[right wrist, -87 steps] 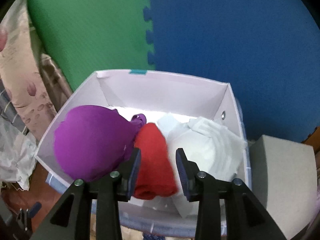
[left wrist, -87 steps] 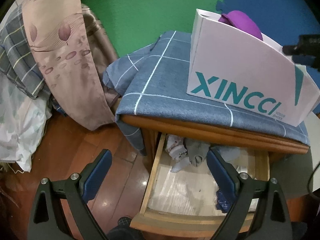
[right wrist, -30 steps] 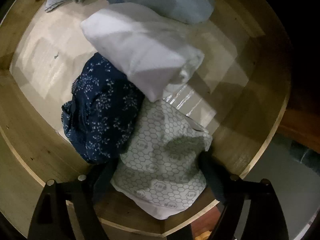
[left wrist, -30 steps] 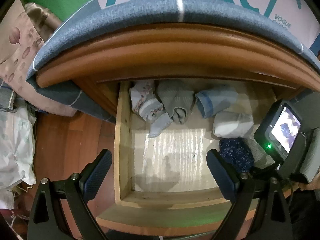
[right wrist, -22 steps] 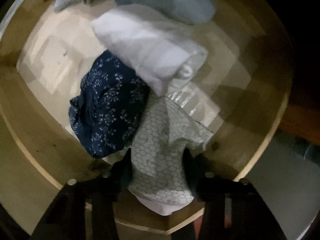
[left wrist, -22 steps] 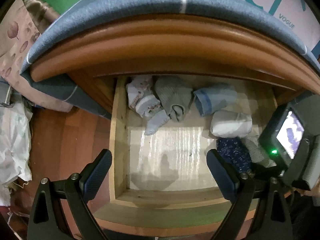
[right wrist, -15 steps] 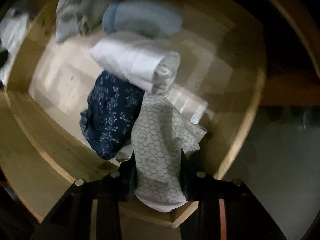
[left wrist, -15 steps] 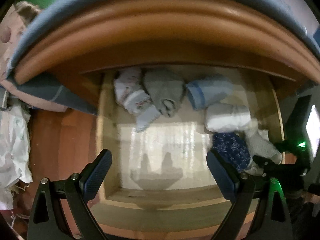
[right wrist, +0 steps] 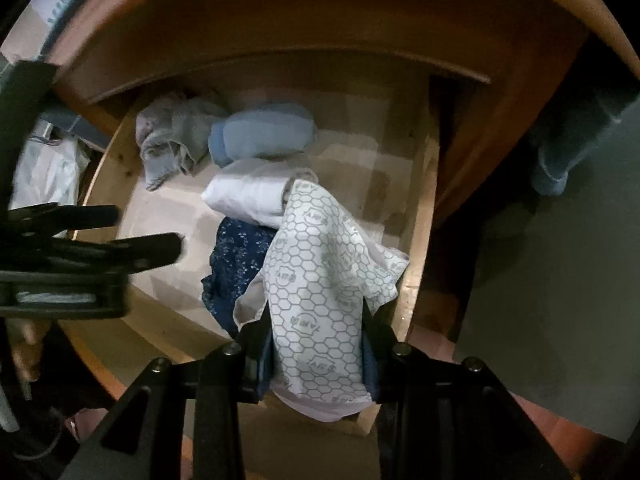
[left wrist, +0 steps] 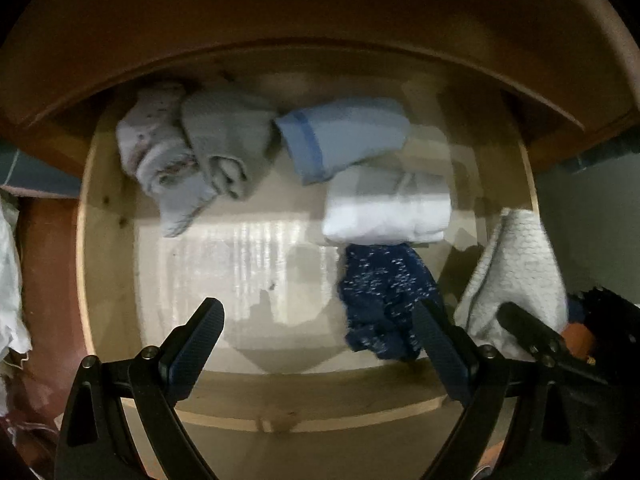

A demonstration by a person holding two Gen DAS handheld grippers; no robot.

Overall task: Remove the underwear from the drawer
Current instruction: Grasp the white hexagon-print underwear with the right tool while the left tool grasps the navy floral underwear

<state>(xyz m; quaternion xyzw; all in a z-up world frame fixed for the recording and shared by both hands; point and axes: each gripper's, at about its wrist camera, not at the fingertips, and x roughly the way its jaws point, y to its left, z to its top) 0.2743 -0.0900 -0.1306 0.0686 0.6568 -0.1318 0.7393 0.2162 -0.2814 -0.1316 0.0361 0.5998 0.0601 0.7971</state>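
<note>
My right gripper [right wrist: 318,344] is shut on a white pair of underwear with a grey honeycomb print [right wrist: 320,280], lifted above the drawer's right front corner; the same cloth hangs at the right of the left wrist view [left wrist: 516,276]. My left gripper [left wrist: 320,344] is open over the drawer floor [left wrist: 248,264], nothing between its fingers. In the open wooden drawer [left wrist: 104,216] lie a navy floral pair [left wrist: 380,300], a white roll [left wrist: 388,208], a light blue roll [left wrist: 340,136] and grey and pale pieces [left wrist: 192,152] at the back left.
The nightstand's wooden top edge [left wrist: 320,20] overhangs the back of the drawer. The left gripper's black fingers [right wrist: 100,248] cross the left side of the right wrist view. Wooden floor [left wrist: 44,264] lies left of the drawer, with white cloth [left wrist: 8,280] at the edge.
The right gripper closed on the honeycomb underwear and raised it out of the drawer corner. The left gripper sank closer to the drawer, so the drawer fills its view.
</note>
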